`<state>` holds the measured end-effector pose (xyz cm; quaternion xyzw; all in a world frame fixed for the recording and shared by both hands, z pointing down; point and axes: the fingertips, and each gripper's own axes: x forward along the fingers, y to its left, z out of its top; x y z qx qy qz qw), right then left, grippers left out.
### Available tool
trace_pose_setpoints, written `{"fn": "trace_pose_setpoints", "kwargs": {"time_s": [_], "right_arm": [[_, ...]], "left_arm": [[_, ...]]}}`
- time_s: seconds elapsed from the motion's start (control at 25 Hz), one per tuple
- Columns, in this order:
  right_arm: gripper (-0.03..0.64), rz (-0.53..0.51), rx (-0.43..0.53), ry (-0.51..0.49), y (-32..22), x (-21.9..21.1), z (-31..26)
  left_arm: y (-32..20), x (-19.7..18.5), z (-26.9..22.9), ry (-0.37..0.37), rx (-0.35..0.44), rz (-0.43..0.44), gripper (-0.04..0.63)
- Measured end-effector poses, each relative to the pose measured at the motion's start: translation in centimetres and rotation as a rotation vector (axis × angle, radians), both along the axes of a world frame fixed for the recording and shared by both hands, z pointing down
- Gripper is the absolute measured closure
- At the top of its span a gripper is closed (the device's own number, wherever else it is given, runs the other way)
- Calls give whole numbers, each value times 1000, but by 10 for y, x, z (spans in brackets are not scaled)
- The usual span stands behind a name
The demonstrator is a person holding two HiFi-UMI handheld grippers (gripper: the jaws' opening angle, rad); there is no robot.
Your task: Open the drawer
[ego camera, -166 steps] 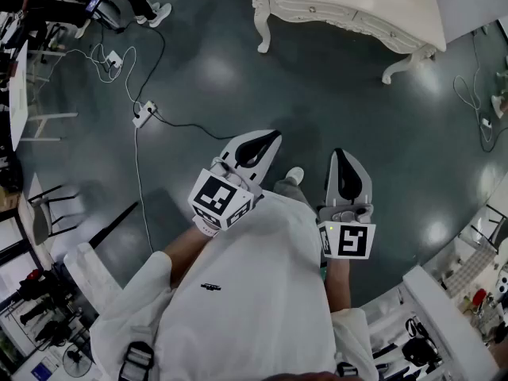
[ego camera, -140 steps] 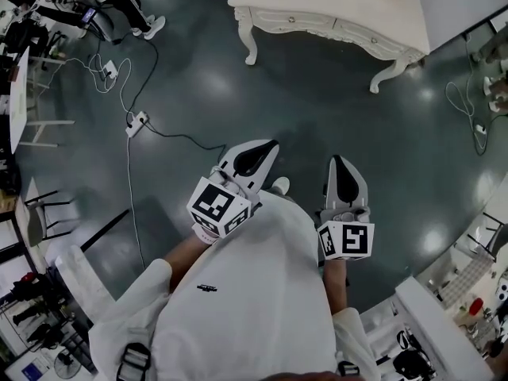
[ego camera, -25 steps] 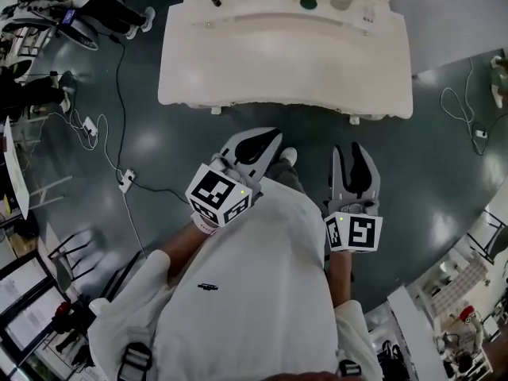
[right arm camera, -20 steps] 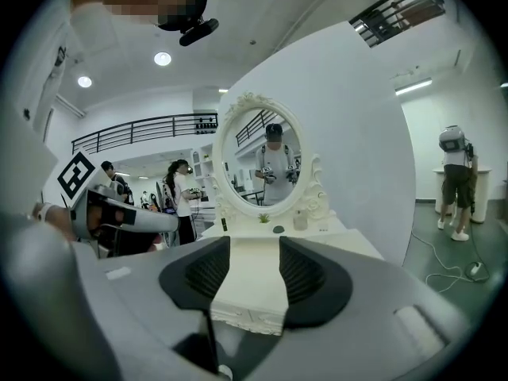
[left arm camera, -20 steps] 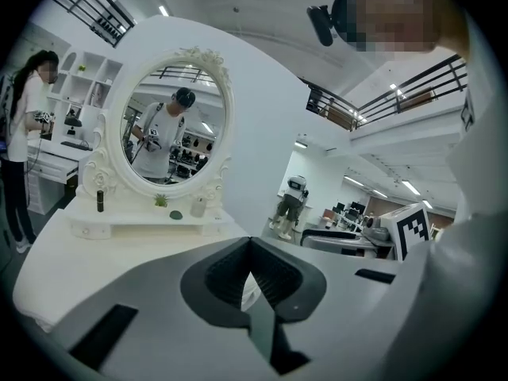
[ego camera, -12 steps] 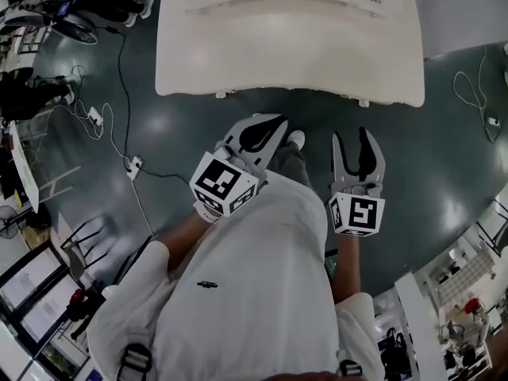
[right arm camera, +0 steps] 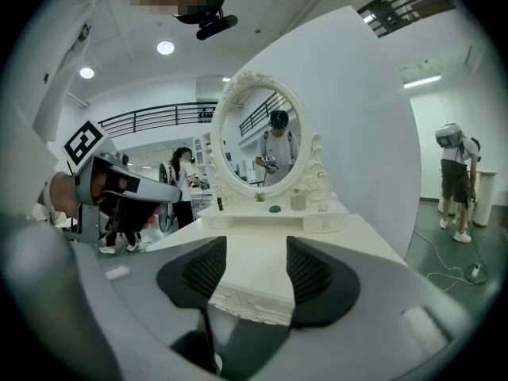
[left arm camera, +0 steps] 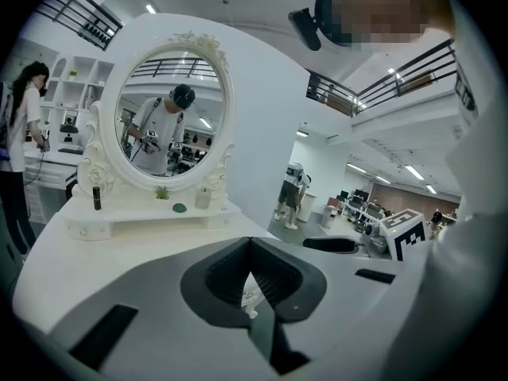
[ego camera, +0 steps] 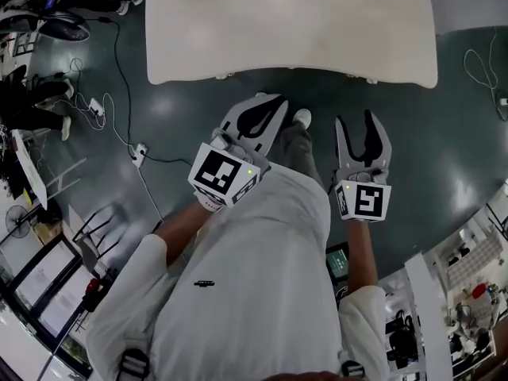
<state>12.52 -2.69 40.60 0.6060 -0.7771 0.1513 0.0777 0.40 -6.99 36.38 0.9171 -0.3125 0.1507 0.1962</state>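
A white dressing table (ego camera: 286, 30) stands just ahead of me, its top filling the upper head view. Its carved drawer front (right arm camera: 242, 298) shows below the top's near edge in the right gripper view. My right gripper (ego camera: 356, 121) hovers short of that edge and is open; its jaws have just been opening, with nothing between them, only the table top (right arm camera: 262, 260) seen beyond. My left gripper (ego camera: 272, 100) is held beside it, also short of the table, shut and empty, its pads meeting at the tips (left arm camera: 251, 244).
An oval mirror (right arm camera: 266, 145) and small items, among them a plant and a bottle, stand on the table's rear shelf. Cables and a power strip (ego camera: 139, 149) lie on the floor to the left. Shelving (ego camera: 468, 292) is at lower right. Another person (right arm camera: 456, 181) stands at right.
The table has drawn much closer as the person walked up to it. The right gripper's jaws have spread wide. Both grippers sit lower and nearer the table's front edge.
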Motion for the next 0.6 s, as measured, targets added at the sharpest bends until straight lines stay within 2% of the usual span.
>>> {"fn": "trace_pose_setpoints", "kwargs": {"time_s": [0.6], "right_arm": [[382,93,-74,19,-6,18,73]], "left_arm": [[-3,12,35,-28,-35,21,586]]}}
